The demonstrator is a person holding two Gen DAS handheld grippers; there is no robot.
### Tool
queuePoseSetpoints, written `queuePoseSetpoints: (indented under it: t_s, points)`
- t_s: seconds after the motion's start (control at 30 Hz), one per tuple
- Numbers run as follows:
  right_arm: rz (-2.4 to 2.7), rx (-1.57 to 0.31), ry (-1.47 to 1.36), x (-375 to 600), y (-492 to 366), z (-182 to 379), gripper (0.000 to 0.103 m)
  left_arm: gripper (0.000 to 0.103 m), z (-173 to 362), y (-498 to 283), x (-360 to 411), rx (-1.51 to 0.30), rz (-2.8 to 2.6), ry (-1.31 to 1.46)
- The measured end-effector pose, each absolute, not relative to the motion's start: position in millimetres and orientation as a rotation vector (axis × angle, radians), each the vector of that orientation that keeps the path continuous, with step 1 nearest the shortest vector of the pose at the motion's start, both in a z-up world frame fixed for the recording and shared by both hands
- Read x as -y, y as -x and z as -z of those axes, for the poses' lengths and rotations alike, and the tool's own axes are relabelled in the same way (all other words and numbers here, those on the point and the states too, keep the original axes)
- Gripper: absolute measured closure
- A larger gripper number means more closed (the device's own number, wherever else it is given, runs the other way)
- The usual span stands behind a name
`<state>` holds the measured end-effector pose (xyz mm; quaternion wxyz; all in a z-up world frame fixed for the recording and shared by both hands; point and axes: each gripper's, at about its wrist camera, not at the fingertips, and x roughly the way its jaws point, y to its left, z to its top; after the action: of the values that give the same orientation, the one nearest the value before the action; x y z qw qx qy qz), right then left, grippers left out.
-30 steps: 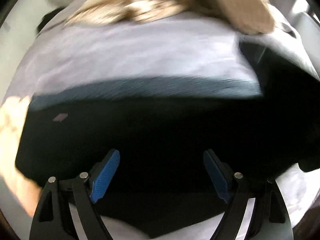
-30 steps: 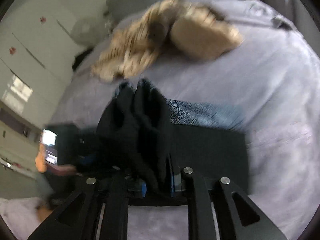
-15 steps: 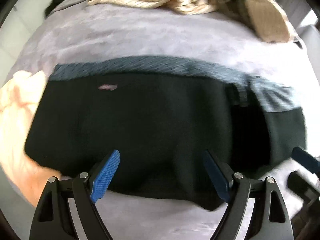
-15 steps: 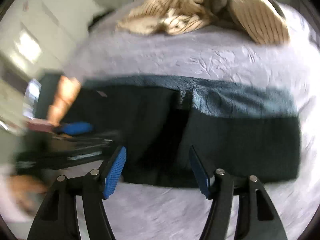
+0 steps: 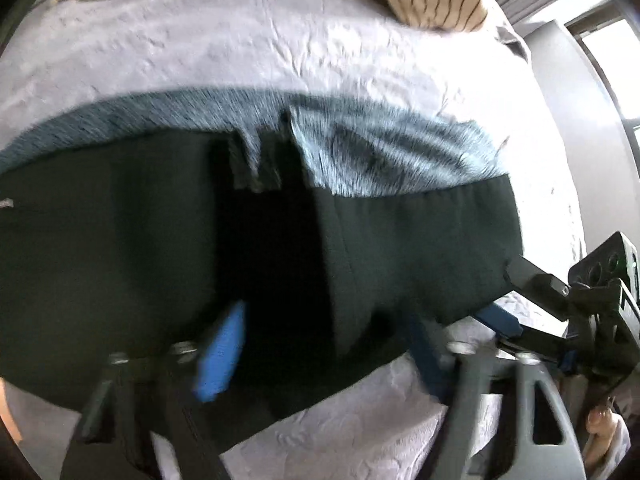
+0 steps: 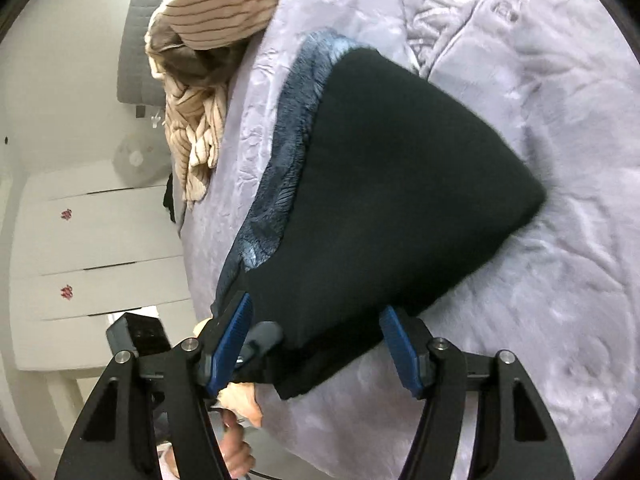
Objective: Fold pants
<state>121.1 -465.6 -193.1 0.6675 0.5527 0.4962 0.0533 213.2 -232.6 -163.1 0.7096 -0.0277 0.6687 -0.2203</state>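
The pants (image 6: 400, 184) are matt black cloth with fuzzy blue-grey lining; the bedspread (image 6: 560, 320) is soft, embossed lilac plush.

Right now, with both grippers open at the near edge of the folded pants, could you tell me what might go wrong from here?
1. The pants lie with the blue-grey fleece lining exposed along the far edge, so the layers look misaligned; another fold may lock that in.
2. The right gripper straddles a thick, stacked edge; its open jaws might catch only the top layer.
3. The left gripper sits very near the right one, so they could collide.
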Motion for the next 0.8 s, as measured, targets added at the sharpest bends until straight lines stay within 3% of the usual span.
queuePoseSetpoints:
  t_s: [0.03, 0.07, 0.1, 0.3, 0.47, 0.53, 0.57, 0.63, 0.7, 0.8]
  points:
    - [-0.111, -1.131, -1.254, 464.8, -126.7, 195.5, 0.051, 0.043, 164.6, -212.9, 235.1, -1.479, 0.483, 0.051]
    - [-0.099, -1.158, -1.266, 463.7, -130.1, 202.4, 0.09, 0.051, 164.3, -213.4, 237.0, -1.468, 0.479, 0.042]
    - [-0.09, -1.181, -1.276, 463.6, -132.0, 205.1, 0.098, 0.057, 161.7, -213.9, 238.5, -1.465, 0.476, 0.034]
    - [-0.145, -1.164, -1.164, 452.4, -130.4, 172.9, 0.098, 0.057, 137.8, -200.8, 228.2, -1.368, 0.433, -0.029]
    - [-0.078, -1.266, -1.14, 439.6, -136.0, 222.5, 0.098, 0.051, 166.8, -202.2, 231.7, -1.402, 0.376, -0.057]
    - [-0.102, -1.276, -1.141, 442.0, -139.6, 218.5, 0.097, 0.037, 161.1, -204.6, 237.7, -1.388, 0.374, -0.07]
    - [-0.137, -1.295, -1.101, 441.8, -144.0, 210.0, 0.091, 0.03, 154.5, -205.5, 238.6, -1.369, 0.369, -0.078]
    - [-0.232, -1.338, -0.996, 440.5, -149.8, 185.9, 0.067, 0.03, 139.3, -208.6, 239.0, -1.328, 0.376, -0.081]
    - [-0.337, -1.278, -0.895, 449.2, -154.0, 149.6, 0.036, 0.03, 125.7, -214.3, 237.8, -1.302, 0.401, -0.062]
    - [-0.325, -1.142, -0.753, 477.4, -165.1, 110.4, 0.033, 0.03, 110.4, -223.9, 240.3, -1.267, 0.407, -0.059]
